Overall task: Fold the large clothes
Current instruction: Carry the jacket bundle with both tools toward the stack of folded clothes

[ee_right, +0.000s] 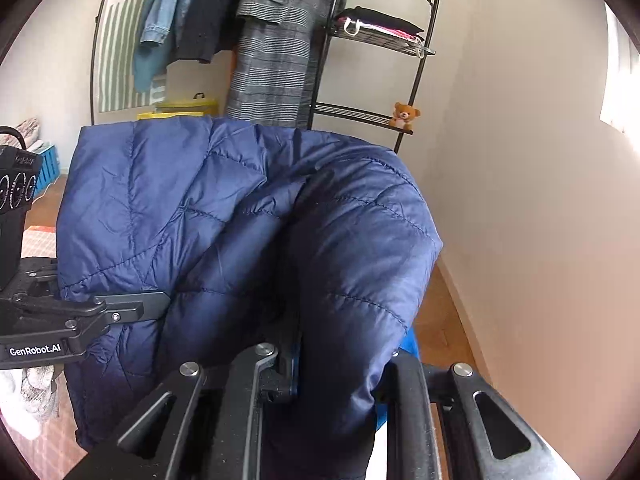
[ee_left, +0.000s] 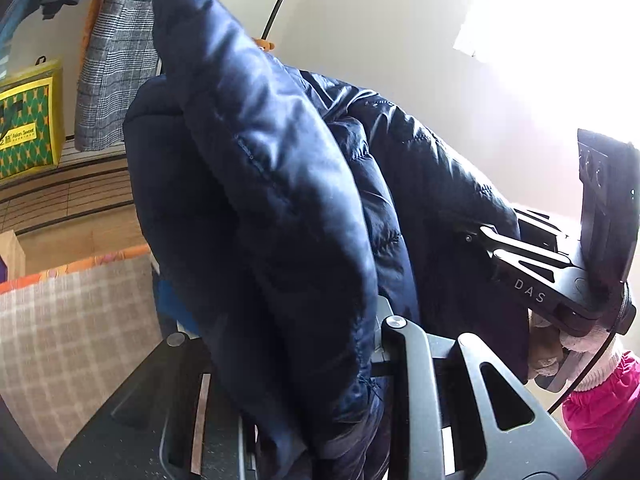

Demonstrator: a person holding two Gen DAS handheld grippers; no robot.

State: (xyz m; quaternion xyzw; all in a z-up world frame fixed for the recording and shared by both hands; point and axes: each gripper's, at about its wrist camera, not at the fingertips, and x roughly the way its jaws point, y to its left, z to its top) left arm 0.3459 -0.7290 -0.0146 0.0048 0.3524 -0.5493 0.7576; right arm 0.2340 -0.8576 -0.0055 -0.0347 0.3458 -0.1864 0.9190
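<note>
A large navy quilted puffer jacket (ee_left: 280, 184) is held up in the air between both grippers; it also fills the right wrist view (ee_right: 248, 220). My left gripper (ee_left: 320, 380) is shut on a thick fold of the jacket, which drapes over its fingers and hides the tips. My right gripper (ee_right: 332, 364) is shut on another bunched part, tips hidden by fabric. In the left wrist view the right gripper (ee_left: 480, 236) bites the jacket's far edge. In the right wrist view the left gripper (ee_right: 160, 302) clamps the jacket's left edge.
A black clothes rack (ee_right: 416, 52) with hanging garments, a grey plaid coat (ee_right: 276, 40) and a small teddy bear (ee_right: 405, 115) stands behind. A yellow-green bag (ee_left: 30, 120) sits on the floor. A checked cloth surface (ee_left: 72, 328) lies below left. A plain wall (ee_right: 520, 160) is at right.
</note>
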